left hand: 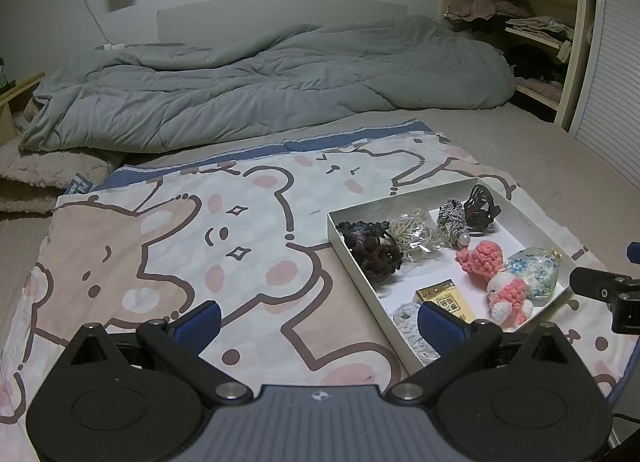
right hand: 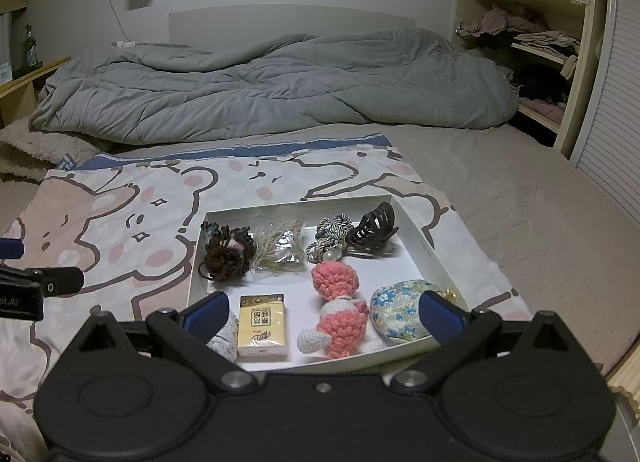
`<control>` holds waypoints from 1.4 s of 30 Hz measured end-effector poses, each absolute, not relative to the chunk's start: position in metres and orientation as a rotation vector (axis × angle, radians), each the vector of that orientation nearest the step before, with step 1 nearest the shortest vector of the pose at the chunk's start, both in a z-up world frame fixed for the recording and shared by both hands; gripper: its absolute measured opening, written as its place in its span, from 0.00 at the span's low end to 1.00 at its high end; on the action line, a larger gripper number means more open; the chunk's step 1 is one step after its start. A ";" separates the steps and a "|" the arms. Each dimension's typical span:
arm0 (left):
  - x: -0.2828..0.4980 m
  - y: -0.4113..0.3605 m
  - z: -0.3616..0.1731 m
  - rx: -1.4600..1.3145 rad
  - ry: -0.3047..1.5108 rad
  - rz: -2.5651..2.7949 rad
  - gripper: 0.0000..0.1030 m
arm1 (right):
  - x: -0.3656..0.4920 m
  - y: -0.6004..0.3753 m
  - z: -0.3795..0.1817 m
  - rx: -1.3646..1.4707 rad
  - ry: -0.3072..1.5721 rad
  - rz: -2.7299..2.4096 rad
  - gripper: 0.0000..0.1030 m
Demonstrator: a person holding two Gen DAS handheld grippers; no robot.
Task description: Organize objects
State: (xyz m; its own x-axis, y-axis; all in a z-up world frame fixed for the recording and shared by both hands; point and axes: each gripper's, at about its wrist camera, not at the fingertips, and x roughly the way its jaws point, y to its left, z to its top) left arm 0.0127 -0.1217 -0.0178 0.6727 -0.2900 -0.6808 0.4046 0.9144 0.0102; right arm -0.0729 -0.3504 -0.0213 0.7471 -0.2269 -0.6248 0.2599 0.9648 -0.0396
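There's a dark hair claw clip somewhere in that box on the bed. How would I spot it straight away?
Find the shallow white box lying on the cartoon bear blanket on the bed. Look to its far right corner, beside the twisted black-and-white rope. The claw clip there is the only hard, dark brown thing with curved open teeth; its neighbours are soft yarn, cord or fabric.

Both views are dim and flat, with a cool grey-green cast and fine grain. Light falls softly from above, giving only faint, short shadows beside the items in the shallow white cardboard tray. No glare shows. The rumpled grey quilted duvet looks slightly soft. Fisheye distortion bends the louvred white cupboard door and blackens the frame corners
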 end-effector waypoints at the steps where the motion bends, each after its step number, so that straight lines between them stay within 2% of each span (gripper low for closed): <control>1: 0.013 -0.122 -0.018 0.165 0.736 -0.394 1.00 | -0.073 -0.350 -0.021 0.051 0.677 -0.266 0.99; 42: 0.013 -0.123 -0.019 0.173 0.750 -0.398 1.00 | -0.072 -0.349 -0.022 0.044 0.677 -0.259 0.99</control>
